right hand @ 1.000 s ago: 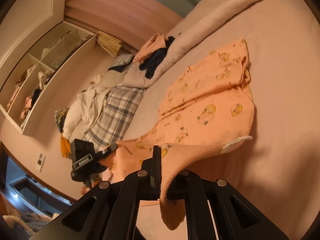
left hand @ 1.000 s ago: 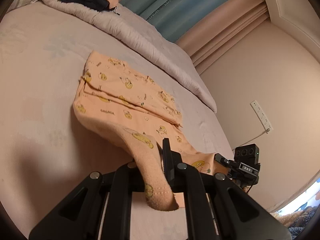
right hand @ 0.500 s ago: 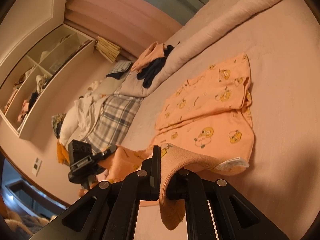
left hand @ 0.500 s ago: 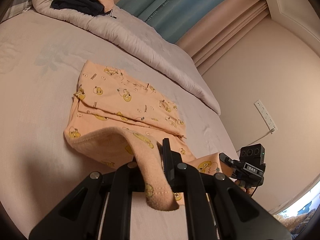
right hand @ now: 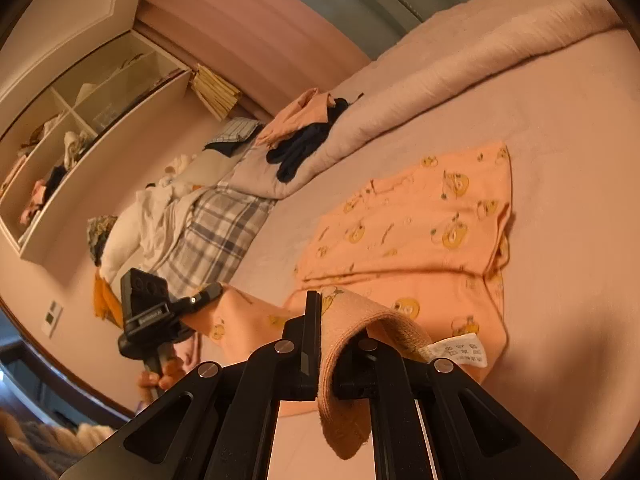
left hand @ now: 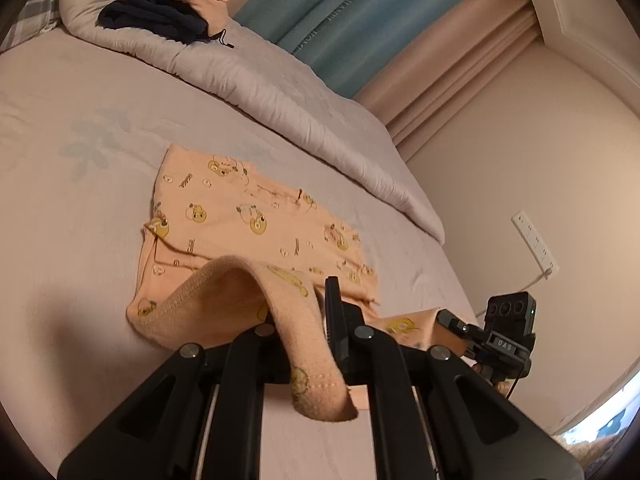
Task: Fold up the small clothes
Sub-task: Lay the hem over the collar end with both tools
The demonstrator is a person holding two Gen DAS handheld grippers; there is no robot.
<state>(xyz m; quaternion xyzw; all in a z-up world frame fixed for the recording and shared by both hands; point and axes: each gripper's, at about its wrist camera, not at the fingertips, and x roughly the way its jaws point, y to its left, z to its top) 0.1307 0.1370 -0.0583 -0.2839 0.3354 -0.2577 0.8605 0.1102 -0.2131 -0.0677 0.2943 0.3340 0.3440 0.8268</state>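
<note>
Left wrist view low over the bed (left hand: pixel 80 240), facing the curtains (left hand: pixel 360 32), right wrist view equally near, facing the shelves (right hand: pixel 80 128), both sharing the peach garment (left hand: pixel 256 216) (each catching the opposite gripper)

Dim, warm orange-pink indoor light; source not visible, possibly overhead. Soft shadows on the bed sheet (left hand: pixel 60 240) at lower left. Strong fisheye bending, black vignetted corners. Gripper frames nearest the lens slightly soft.

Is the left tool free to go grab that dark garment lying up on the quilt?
Probably not yet: the left tool is shut on the peach garment, so the dark garment must wait.
</note>
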